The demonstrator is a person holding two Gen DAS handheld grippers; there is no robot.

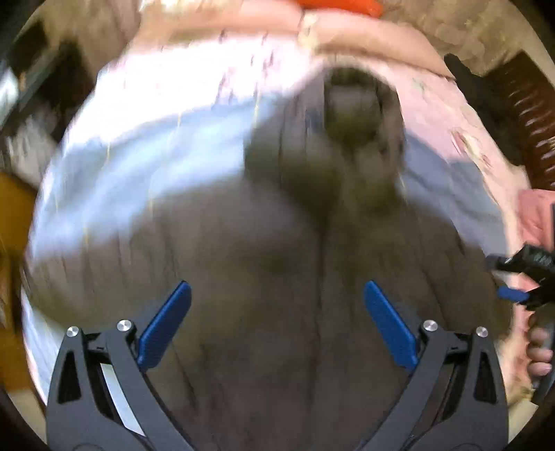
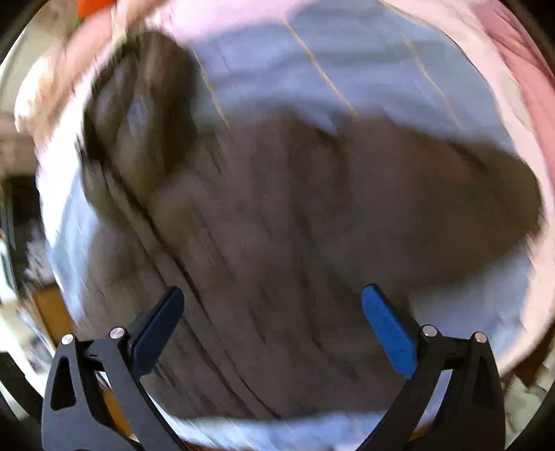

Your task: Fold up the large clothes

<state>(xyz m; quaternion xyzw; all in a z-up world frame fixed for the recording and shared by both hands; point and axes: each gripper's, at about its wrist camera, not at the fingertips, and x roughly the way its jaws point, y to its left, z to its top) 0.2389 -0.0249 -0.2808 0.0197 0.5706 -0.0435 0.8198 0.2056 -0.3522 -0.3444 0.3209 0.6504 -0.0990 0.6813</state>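
Left gripper: my left gripper (image 1: 277, 291) hangs above the garment with its blue pads spread wide, nothing between them.
Right gripper: my right gripper (image 2: 274, 295) is the same story — jaws apart, empty, pointing down at the cloth.
Garment: the grey-brown garment (image 1: 260, 277) lies spread flat on the bed, filling the middle of both views; it looks ribbed or corduroy-like, though motion blur smears the texture.
Collar end: in the left wrist view a darker, bunched part (image 1: 350, 114) sits at the far end of the garment — I can't tell if it is a collar or a hood.
Fold: in the right wrist view a darker lump of the same cloth (image 2: 138, 114) lies at the upper left.
Sheet: a pale blue-white sheet with thin yellow lines (image 1: 145, 163) lies under the garment and shows on both sides of it.
Pink bedding: pink floral bedding (image 1: 451, 114) rings the sheet along the far and right edges.
Other tool: from the left wrist view I catch the right gripper's black body and a blue pad at the right edge, with the person's fingers (image 1: 539, 350) wrapped on its handle.
Orange item: something orange (image 1: 340, 5) peeks in at the top edge, too blurred to name.
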